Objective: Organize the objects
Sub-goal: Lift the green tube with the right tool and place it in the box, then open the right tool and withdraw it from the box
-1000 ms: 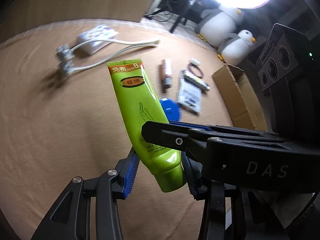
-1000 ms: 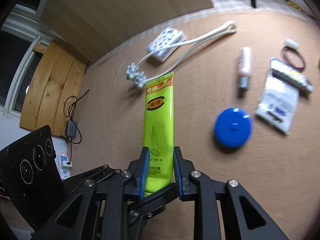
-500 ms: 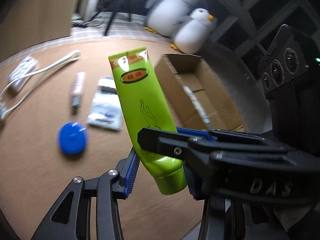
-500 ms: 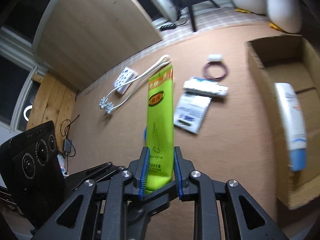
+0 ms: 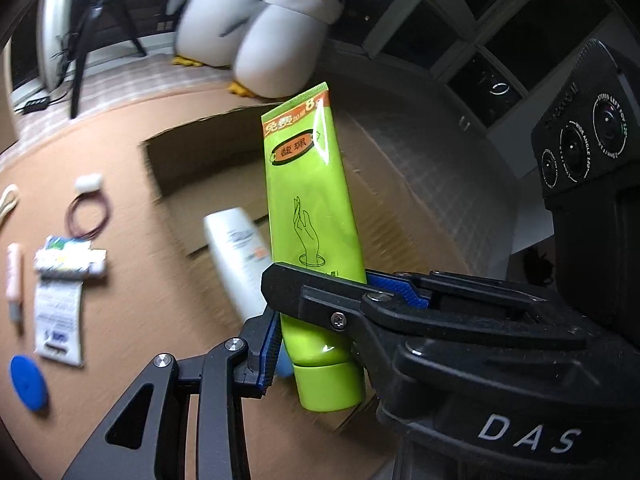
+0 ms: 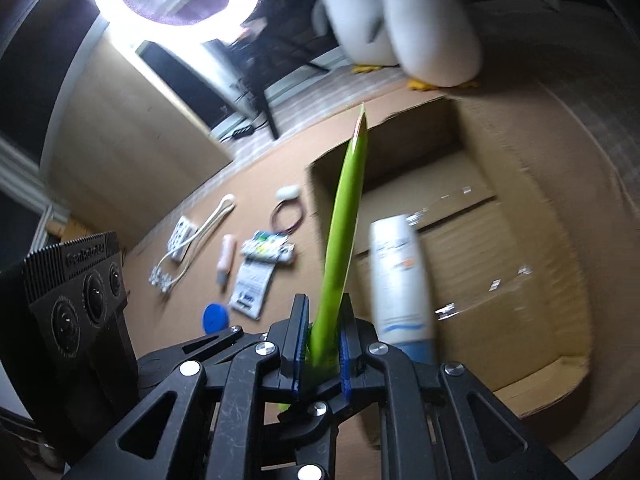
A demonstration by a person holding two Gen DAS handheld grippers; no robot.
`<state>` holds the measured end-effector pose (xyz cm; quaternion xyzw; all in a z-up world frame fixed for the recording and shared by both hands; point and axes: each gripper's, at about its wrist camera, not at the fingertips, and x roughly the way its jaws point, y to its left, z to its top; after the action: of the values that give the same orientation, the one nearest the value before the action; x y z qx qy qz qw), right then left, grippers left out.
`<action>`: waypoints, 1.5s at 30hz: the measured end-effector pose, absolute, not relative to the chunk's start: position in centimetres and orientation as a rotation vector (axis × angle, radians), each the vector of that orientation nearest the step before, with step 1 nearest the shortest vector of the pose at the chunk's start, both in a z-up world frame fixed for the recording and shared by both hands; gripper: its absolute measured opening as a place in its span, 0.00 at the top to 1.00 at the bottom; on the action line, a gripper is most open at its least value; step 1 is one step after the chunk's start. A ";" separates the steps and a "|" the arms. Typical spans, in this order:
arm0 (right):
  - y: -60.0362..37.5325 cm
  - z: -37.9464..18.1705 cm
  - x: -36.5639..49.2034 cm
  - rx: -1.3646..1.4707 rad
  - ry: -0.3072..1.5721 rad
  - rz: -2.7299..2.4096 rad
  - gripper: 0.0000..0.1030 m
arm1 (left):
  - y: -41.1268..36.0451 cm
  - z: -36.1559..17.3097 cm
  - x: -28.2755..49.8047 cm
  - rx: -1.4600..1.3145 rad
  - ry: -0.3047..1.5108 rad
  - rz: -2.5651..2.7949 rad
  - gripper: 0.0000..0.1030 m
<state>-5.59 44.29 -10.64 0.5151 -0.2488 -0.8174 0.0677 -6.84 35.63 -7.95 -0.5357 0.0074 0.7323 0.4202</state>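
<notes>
A lime-green hand cream tube (image 5: pixel 310 216) is held in the air over an open cardboard box (image 5: pixel 192 168). In the right wrist view the tube (image 6: pixel 342 236) shows edge-on. My right gripper (image 6: pixel 320 356) is shut on the tube's lower part. My left gripper (image 5: pixel 316 336) also has its blue pads (image 5: pixel 269 344) against the tube near the cap, crossing the right gripper. A white tube with a blue cap (image 6: pixel 398 276) lies inside the box (image 6: pixel 520 240).
On the brown table left of the box lie a blue round disc (image 5: pixel 27 382), a white packet (image 5: pixel 58 320), a small colourful box (image 5: pixel 70 260), a pink stick (image 5: pixel 14 276), a red wire loop (image 5: pixel 86 216) and a white cable (image 6: pixel 200 232). Two plush penguins (image 5: pixel 280 32) stand behind the box.
Both grippers have carried the green tube to the right, from above the table's loose items to over the cardboard box. The tube has turned edge-on to the right camera.
</notes>
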 end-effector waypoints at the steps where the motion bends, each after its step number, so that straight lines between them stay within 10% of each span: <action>1: 44.8 -10.7 -5.7 1.558 -0.746 -2.466 0.87 | 36.3 -8.0 -7.0 -1.342 0.023 1.832 0.63; 13: 48.3 -11.5 -5.9 1.597 -0.770 -2.478 0.85 | 39.2 -9.0 -7.4 -1.351 0.069 1.811 0.56; 26: 50.0 -11.4 -5.4 1.630 -0.771 -2.579 0.51 | 37.8 -9.7 -8.1 -1.371 0.082 1.847 0.32; 45: 44.2 -9.1 -4.9 1.532 -0.479 -2.677 0.50 | 27.6 -6.3 -8.6 -1.332 0.084 2.053 0.29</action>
<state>-4.92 44.21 -9.14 0.4908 -0.1535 -0.8576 0.0099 -8.61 27.56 -6.34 -0.5117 0.0322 0.7885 0.3396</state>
